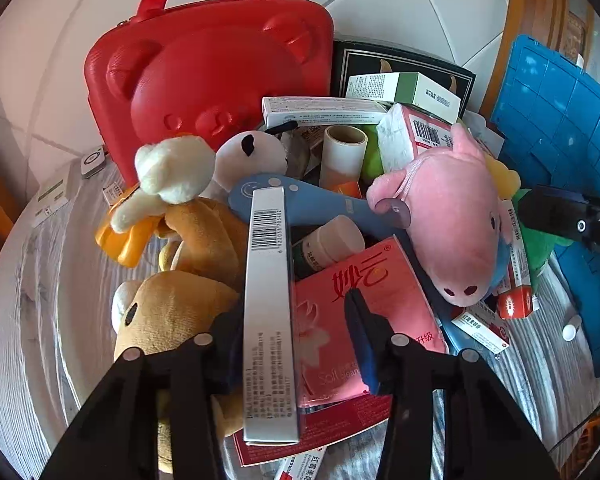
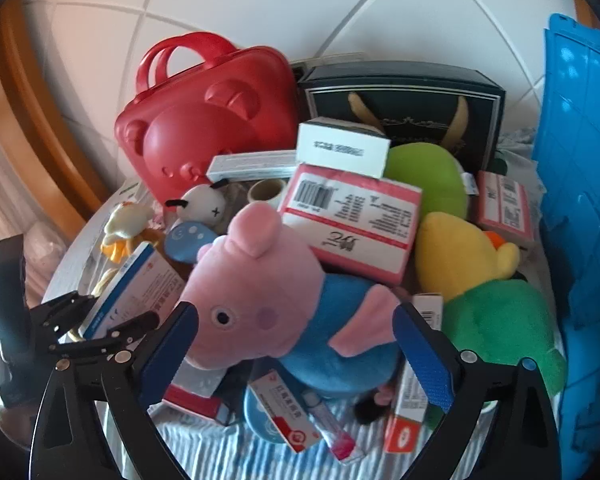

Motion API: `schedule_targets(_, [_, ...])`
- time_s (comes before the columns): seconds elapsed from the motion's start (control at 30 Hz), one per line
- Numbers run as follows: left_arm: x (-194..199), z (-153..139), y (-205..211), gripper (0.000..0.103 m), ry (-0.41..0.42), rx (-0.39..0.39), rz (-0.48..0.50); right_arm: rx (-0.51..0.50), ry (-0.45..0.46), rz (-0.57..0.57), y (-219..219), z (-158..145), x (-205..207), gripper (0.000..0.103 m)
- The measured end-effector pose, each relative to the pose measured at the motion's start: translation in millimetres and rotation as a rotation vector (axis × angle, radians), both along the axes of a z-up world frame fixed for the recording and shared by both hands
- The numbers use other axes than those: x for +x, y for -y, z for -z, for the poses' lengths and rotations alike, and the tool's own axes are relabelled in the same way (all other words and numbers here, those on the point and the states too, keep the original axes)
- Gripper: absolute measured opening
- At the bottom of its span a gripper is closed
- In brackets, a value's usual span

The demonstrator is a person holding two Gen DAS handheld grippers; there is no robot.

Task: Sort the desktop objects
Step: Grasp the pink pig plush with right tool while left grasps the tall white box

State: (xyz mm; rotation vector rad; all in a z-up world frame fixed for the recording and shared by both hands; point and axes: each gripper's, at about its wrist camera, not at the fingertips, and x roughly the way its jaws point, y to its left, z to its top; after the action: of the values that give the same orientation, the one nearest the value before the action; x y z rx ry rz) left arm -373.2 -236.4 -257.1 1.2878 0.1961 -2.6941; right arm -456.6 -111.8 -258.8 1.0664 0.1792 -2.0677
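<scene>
A long white box with a barcode (image 1: 268, 312) lies on top of a pile of toys and packs. My left gripper (image 1: 294, 304) is open around it. The left finger sits against the box's side, while the right fingertip stands apart from it over a pink tissue pack (image 1: 380, 280). In the right wrist view a pink pig plush in a blue shirt (image 2: 260, 292) lies between the two blue pads of my right gripper (image 2: 294, 310). That gripper is wide open, one pad by the snout and one by the arm. The left gripper (image 2: 100, 316) shows at the far left.
A red bear-faced case (image 1: 212, 72) and a black gift box (image 2: 404, 100) stand at the back. A blue crate (image 2: 580, 184) is at the right. Brown bear plush (image 1: 172, 320), yellow and green plush (image 2: 460, 252), a tape roll (image 1: 344, 152) and medicine boxes (image 2: 284, 412) crowd the striped table (image 1: 32, 280).
</scene>
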Motion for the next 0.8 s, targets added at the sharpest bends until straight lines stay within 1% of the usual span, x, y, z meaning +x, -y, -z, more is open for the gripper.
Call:
schedule_targets(0.1, [2, 0, 0, 0.042, 0.002, 0.000, 0.007, 0.020, -0.018, -0.034, 18, 2, 6, 0.098])
schedule_targets(0.23, [2, 1, 2, 0.042, 0.003, 0.007, 0.000, 0.058, -0.026, -0.034, 42, 9, 4, 0.098])
schedule_targets(0.27, [1, 1, 2, 0.042, 0.005, 0.006, -0.001, 0.089, -0.042, -0.022, 49, 12, 2, 0.099])
schedule_targets(0.3, [1, 1, 2, 0.042, 0.006, 0.007, -0.001, 0.121, -0.048, -0.016, 55, 15, 0, 0.103])
schedule_targets(0.47, [0, 2, 1, 0.042, 0.009, 0.001, 0.001, 0.183, 0.015, -0.035, 83, 37, -16, 0.103])
schedule_targets(0.57, [0, 2, 1, 0.042, 0.012, 0.000, 0.004, 0.198, 0.051, -0.010, 91, 52, -27, 0.103])
schedule_targets(0.6, [0, 2, 1, 0.042, 0.012, 0.000, 0.006, 0.185, 0.046, -0.007, 91, 52, -27, 0.098])
schedule_targets(0.63, [0, 2, 1, 0.042, 0.011, 0.004, 0.011, 0.168, 0.040, -0.013, 89, 50, -26, 0.086])
schedule_targets(0.7, [1, 2, 1, 0.042, 0.007, 0.009, 0.020, 0.143, 0.019, -0.033, 81, 44, -21, 0.080])
schedule_targets(0.73, [1, 2, 1, 0.040, 0.003, 0.012, 0.023, 0.124, 0.012, -0.042, 75, 40, -18, 0.077])
schedule_targets(0.77, [2, 1, 0, 0.035, 0.001, 0.016, 0.024, 0.102, 0.006, -0.049, 68, 37, -15, 0.076])
schedule_targets(0.8, [3, 1, 0, 0.033, 0.001, 0.024, 0.027, 0.081, 0.003, -0.048, 59, 33, -13, 0.074])
